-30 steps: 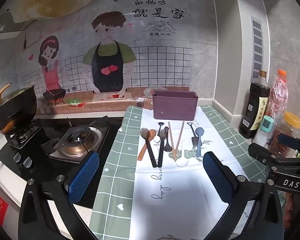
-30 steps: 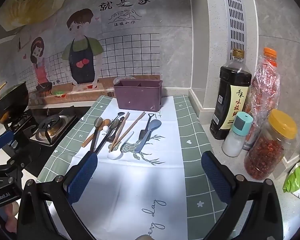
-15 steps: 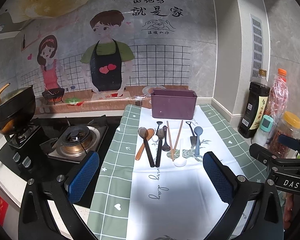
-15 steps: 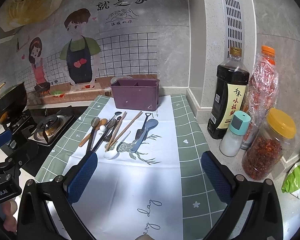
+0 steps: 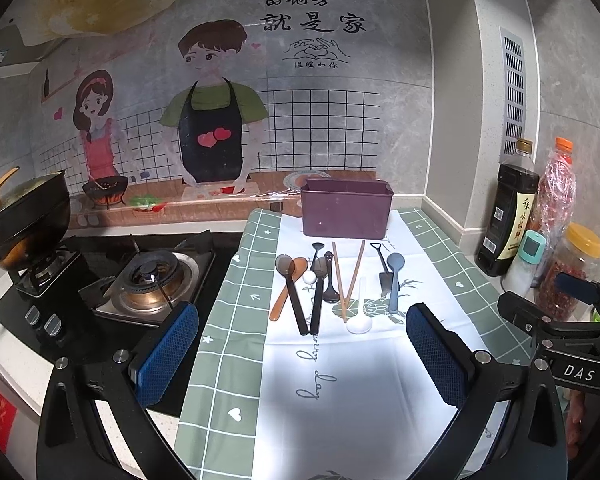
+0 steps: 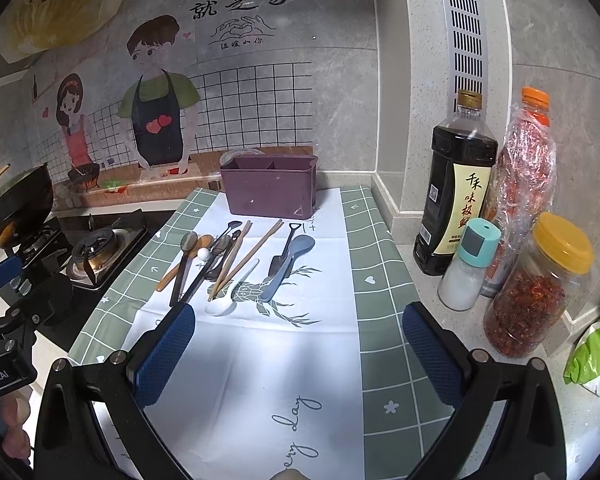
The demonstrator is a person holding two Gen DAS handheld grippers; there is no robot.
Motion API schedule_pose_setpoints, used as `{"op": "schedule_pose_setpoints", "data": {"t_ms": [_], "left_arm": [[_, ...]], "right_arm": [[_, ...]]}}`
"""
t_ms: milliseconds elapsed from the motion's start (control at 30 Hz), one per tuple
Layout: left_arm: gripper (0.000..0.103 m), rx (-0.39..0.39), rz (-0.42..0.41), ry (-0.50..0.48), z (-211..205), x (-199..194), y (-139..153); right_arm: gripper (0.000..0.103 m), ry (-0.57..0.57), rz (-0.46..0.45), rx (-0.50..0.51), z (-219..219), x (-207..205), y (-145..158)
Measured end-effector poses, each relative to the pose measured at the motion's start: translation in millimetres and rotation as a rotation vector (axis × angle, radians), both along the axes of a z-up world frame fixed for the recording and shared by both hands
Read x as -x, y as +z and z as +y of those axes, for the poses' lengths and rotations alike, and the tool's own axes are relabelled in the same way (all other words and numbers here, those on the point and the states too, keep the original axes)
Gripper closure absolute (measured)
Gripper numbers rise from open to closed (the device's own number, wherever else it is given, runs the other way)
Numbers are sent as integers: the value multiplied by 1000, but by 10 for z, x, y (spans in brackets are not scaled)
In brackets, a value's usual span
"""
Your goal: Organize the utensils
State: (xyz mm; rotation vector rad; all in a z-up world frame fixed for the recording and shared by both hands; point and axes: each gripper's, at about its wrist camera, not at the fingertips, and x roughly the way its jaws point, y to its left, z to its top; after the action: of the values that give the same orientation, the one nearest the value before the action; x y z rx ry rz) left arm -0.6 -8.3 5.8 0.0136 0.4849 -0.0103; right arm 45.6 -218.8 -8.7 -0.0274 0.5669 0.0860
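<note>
Several utensils lie in a row on the white and green cloth (image 5: 340, 380): dark spoons (image 5: 296, 296), a wooden spoon (image 5: 286, 292), chopsticks (image 5: 350, 276), a white spoon (image 5: 360, 320), a blue spoon (image 5: 394, 280) and a small black shovel spoon (image 5: 383, 272). Behind them stands a purple utensil holder (image 5: 346, 208) (image 6: 272, 190). My left gripper (image 5: 300, 354) is open, held back from the row. My right gripper (image 6: 298, 354) is open too, nothing between its fingers, near the white spoon (image 6: 224, 302) and blue spoon (image 6: 288, 268).
A gas stove (image 5: 148, 280) and a black pan (image 5: 24, 216) sit to the left. At the right wall stand a soy sauce bottle (image 6: 456, 184), a salt shaker (image 6: 466, 268), a chilli bottle (image 6: 524, 176), a chilli jar (image 6: 536, 288) and a green bag (image 6: 596, 356).
Both grippers have drifted slightly, so the utensils and holder sit a little further off and to the left in view. Both stay open and nothing on the cloth has moved.
</note>
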Motion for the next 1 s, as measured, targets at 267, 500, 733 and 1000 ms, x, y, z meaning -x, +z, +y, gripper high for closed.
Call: {"op": "schedule_pose_setpoints", "data": {"t_ms": [267, 500, 733, 1000], "left_arm": [[0, 1, 3, -4, -25, -3, -3], [0, 2, 1, -4, -40, -3, 0], [0, 0, -4, -9, -54, 0, 3], [0, 2, -14, -13, -56, 41, 30]], "right_arm": [[0, -5, 1, -3, -11, 5, -19], [0, -3, 9, 4, 6, 31, -27], [0, -6, 8, 10, 25, 59, -17], [0, -11, -5, 0, 17, 117, 40]]}}
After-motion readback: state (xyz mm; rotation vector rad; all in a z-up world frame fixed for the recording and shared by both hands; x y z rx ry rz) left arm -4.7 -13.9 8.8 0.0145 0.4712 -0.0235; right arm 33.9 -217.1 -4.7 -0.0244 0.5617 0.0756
